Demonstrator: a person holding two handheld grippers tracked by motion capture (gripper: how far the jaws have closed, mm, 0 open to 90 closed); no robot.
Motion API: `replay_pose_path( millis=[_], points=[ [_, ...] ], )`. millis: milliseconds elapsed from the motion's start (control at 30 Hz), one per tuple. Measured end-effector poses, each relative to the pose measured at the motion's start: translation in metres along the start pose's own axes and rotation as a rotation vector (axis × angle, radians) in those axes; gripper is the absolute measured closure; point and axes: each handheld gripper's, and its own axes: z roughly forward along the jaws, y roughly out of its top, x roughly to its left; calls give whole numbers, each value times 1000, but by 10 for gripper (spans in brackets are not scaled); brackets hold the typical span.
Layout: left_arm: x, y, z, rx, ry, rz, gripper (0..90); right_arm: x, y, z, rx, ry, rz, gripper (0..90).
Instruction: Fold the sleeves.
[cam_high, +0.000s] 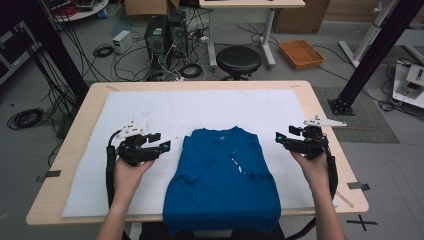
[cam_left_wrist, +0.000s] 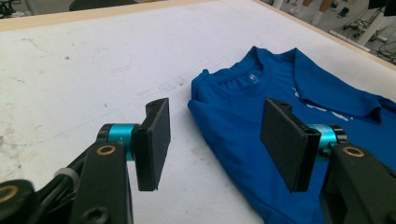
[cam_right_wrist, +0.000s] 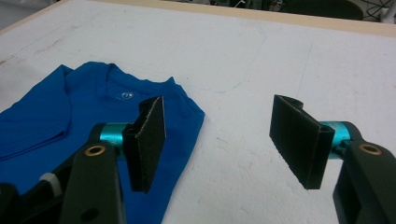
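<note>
High view: blue T-shirt (cam_high: 222, 182) flat at table centre on white mat (cam_high: 150, 112), both sides folded in, hem hanging over the near edge. Left gripper (cam_high: 159, 141) and right gripper (cam_high: 283, 138) flank it, both agape, empty. Risk: hem overhang dragging the cloth off if pulled unevenly.

Left gripper view: jaws wide, nothing between; shoulder fold just beyond. Thin soft knit, ribbed collar. Could pinch one layer only, undoing the fold.

Right gripper view: jaws wide, empty, over the mat beside the other shoulder. Flat grippy black pads (cam_right_wrist: 299, 140); fuzzy mat may snag.
</note>
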Motion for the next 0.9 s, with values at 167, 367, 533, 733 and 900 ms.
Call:
replay_pose_path(
  millis=[167, 367, 533, 733, 900],
  points=[
    [-1, -4, -6, 2, 20, 4, 414, 0, 5, 1, -12, 1, -3, 328],
    [0, -8, -15, -9, 33, 9, 409, 1, 10, 4, -13, 8, -11, 323],
    [0, -8, -18, -13, 36, 9, 409, 4, 13, 5, -12, 11, -22, 319],
    [-1, -9, -18, -6, 34, 19, 409, 2, 14, 2, -15, 6, -25, 316],
    [-3, -8, -17, -8, 27, 28, 409, 1, 14, 0, -19, 6, -24, 314]
  ],
)
